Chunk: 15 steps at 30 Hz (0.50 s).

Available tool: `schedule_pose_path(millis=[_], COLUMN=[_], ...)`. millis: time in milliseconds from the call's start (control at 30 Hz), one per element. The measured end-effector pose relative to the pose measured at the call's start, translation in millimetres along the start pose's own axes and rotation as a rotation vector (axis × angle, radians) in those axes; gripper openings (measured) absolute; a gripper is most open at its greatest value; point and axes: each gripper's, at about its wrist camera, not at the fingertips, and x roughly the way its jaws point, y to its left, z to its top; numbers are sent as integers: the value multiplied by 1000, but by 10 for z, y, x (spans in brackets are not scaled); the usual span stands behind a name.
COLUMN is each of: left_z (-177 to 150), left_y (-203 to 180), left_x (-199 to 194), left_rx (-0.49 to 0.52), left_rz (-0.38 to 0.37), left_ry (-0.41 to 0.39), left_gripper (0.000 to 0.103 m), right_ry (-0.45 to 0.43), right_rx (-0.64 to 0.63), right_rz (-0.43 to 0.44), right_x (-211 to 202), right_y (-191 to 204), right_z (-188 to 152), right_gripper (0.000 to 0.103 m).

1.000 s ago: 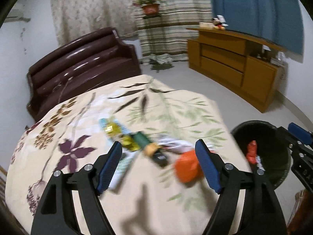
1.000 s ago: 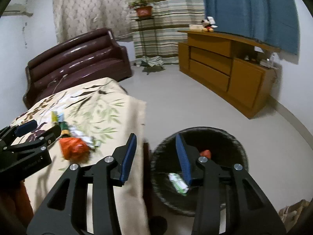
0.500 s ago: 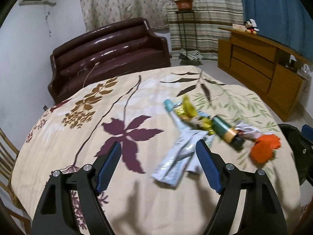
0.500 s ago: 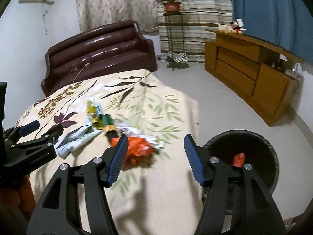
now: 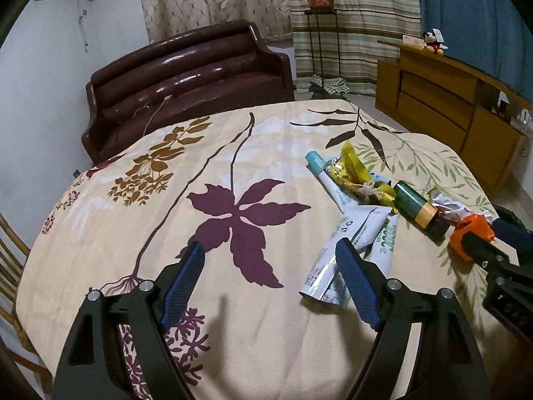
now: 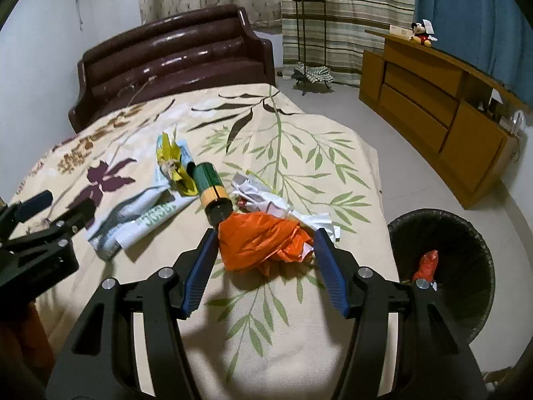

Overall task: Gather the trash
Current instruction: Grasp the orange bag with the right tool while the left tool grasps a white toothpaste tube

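Behind the work surface a dark maroon leather sofa and a wooden sideboard are seen, and nearer lies a cream floral tablecloth on which the trash is gathered toward the right-hand edge. Straight ahead of the right gripper a crumpled orange plastic bag is found, framed between the spread blue pads without either pad pressing on it; the jaws have just been opening wider, and the bag's long axis runs roughly across the gap. The left gripper is held spread and empty nearer the near edge, with two pale blue flattened tubes just past its right finger, lying lengthwise away from it. The right hand is judged the nearer to the bag. Counted on the cloth: one orange bag, two tubes, one green-and-yellow cylindrical can, one yellow foil wrapper and one white crumpled wrapper (possibly more than one piece). One black woven bin stands on the floor off the right edge, with one red scrap visible inside.
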Motion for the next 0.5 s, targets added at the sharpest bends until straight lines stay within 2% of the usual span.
schedule_pose_path(millis=[100,167,500], left_z=[-7,-11,6], left_y=[4,-1,-155], left_x=[26,45,205], left_rx=[0,1,58], left_rz=[-9,-19,-82], left_ry=[7,12,47], left_gripper=[78,78,78], right_ry=[-1,-5,-41], right_rx=[-13,-21,-14], right_rz=[-11,-11,13], right_x=[8,-11,-190], right_y=[29,34,-22], right_z=[-15,-19,-11], right_gripper=[55,47,46])
